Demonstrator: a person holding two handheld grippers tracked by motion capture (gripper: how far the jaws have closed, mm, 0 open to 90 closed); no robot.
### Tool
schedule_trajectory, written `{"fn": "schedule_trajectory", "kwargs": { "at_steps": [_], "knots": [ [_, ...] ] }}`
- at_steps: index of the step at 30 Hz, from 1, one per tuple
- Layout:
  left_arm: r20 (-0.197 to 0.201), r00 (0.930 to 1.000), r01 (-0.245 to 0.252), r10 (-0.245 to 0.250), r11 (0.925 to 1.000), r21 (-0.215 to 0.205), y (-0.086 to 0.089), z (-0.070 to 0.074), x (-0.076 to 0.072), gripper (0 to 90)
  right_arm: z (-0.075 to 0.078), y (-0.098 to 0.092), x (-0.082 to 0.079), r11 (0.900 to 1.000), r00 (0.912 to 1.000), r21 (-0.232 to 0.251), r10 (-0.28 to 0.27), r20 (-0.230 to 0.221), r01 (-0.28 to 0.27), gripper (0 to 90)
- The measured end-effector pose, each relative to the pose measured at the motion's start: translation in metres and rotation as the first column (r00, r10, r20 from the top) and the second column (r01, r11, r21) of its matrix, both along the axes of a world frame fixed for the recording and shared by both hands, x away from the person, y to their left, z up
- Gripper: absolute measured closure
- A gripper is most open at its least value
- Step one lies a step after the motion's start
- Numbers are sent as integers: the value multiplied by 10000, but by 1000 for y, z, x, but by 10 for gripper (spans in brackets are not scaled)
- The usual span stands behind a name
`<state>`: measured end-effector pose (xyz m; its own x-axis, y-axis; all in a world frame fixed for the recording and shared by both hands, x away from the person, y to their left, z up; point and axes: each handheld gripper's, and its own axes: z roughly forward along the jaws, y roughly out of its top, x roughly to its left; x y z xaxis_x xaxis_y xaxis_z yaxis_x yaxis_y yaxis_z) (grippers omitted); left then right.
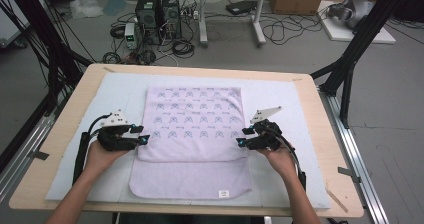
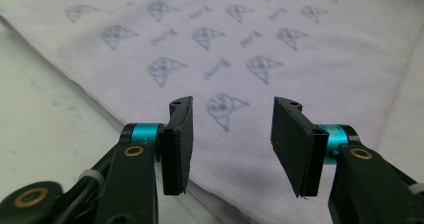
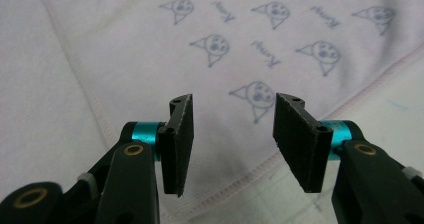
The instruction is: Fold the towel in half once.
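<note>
A pale lilac towel printed with small blue figures lies flat on the mat, its near part folded so a plain strip with a small label shows at the front. My left gripper hovers at the towel's left edge, jaws open and empty. My right gripper sits at the towel's right edge, also open. In the left gripper view the gripper frames the printed towel. In the right gripper view the gripper stands over the towel's stitched hem.
A white mat covers a wooden table. Beyond the table's far edge lie computer towers, cables and boxes on the floor. Black frame posts rise at both sides.
</note>
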<state>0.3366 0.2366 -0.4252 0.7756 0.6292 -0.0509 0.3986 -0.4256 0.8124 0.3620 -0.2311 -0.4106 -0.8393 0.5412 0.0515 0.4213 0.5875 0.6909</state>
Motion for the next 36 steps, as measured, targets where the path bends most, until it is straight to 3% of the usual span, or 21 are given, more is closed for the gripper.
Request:
{"fn": "schedule_trajectory", "kwargs": {
  "at_steps": [5, 6, 8, 11, 14, 17, 19, 21, 24, 26, 32, 36],
  "knots": [
    [-78, 9992, 389, -387, 9990, 207, -3, -2, -8, 520, -5, 6, -4, 9994, 9995, -262, 206, -251, -213, 505],
    [-83, 9994, 346, -345, 9993, 169, -2, -3, -9, 519, -6, 6, -4, 9995, 9994, -204, 230, -271, -235, 505],
    [-116, 9996, 278, -276, 9995, 126, 0, -4, -9, 513, -8, 3, -10, 9998, 9997, 140, 143, 203, -146, 522],
    [-128, 9993, 363, -362, 9993, 54, 0, -5, -11, 509, -15, -3, -15, 9991, 10000, 414, 68, -6, -67, 517],
    [-62, 9982, 590, -589, 9982, 128, -3, -5, -16, 509, -17, -7, -19, 9990, 9998, 448, 76, 163, -83, 513],
    [-37, 9971, 757, -756, 9971, 123, -5, -4, -19, 513, -19, -10, -21, 9985, 10000, 542, 41, 6, -42, 514],
    [-86, 9967, 809, -807, 9965, 201, -6, -5, -19, 524, -21, -9, -24, 9974, 9998, 721, 16, 212, -31, 530],
    [-168, 9962, 864, -860, 9959, 249, -7, -7, -18, 539, -24, -6, -26, 9984, 9997, 549, 126, 204, -137, 535],
    [-373, 9942, 1034, -1011, 9926, 642, -10, -13, -17, 583, -30, 0, -26, 9996, 9997, 170, 209, 98, -211, 568],
    [-297, 9929, 1179, -1154, 9877, 1030, -14, -17, -18, 645, -30, 2, -26, 9996, 9992, 62, 262, 313, -264, 628],
    [-367, 9925, 1198, -1167, 9882, 952, -16, -16, -18, 852, -30, 1, -26, 9994, 9997, 271, 227, 64, -229, 820],
    [-351, 9925, 1198, -1171, 9887, 904, -14, -15, -17, 873, -29, 0, -24, 9988, 9996, 406, 270, -56, -268, 866]
  ]
}}
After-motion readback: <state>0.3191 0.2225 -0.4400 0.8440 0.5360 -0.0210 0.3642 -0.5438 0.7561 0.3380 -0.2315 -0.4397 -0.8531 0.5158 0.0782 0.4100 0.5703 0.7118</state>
